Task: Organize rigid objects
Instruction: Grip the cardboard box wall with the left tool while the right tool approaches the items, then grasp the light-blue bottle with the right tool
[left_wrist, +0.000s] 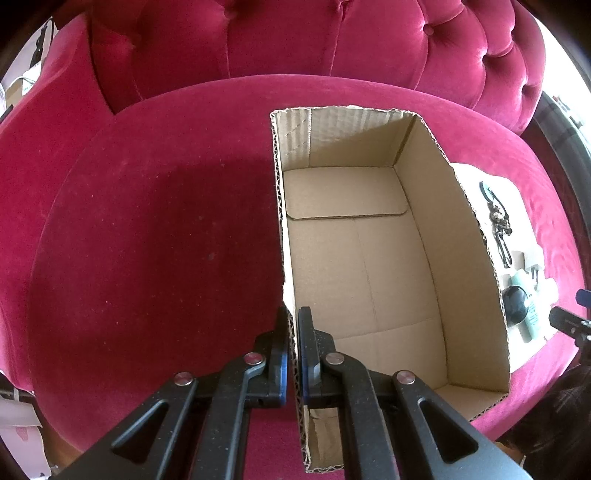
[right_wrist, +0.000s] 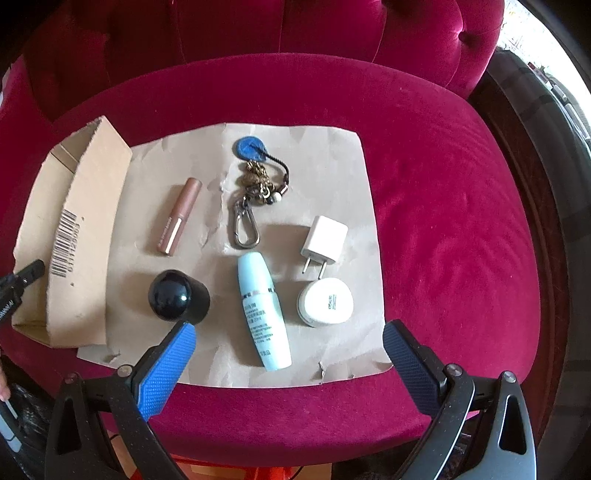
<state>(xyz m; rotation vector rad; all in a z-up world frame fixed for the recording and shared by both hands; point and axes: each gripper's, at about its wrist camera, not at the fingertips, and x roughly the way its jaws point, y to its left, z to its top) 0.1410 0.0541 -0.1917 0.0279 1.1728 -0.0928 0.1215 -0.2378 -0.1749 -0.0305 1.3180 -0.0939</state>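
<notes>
An empty cardboard box (left_wrist: 369, 258) stands on a red velvet seat; it also shows at the left of the right wrist view (right_wrist: 74, 221). My left gripper (left_wrist: 293, 321) is shut on the box's left wall. My right gripper (right_wrist: 288, 336) is open above the near edge of a brown paper sheet (right_wrist: 343, 166). On the sheet lie a pink lip-gloss tube (right_wrist: 179, 216), a keychain with a blue tag (right_wrist: 255, 184), a white charger plug (right_wrist: 323, 240), a white round jar (right_wrist: 325, 301), a pale blue bottle (right_wrist: 262, 310) and a black round-capped bottle (right_wrist: 177, 293).
The tufted red backrest (left_wrist: 332, 48) rises behind the seat (right_wrist: 461, 221). A dark frame (right_wrist: 535, 184) runs along the seat's right side. The left gripper's tip (right_wrist: 22, 277) shows at the right wrist view's left edge.
</notes>
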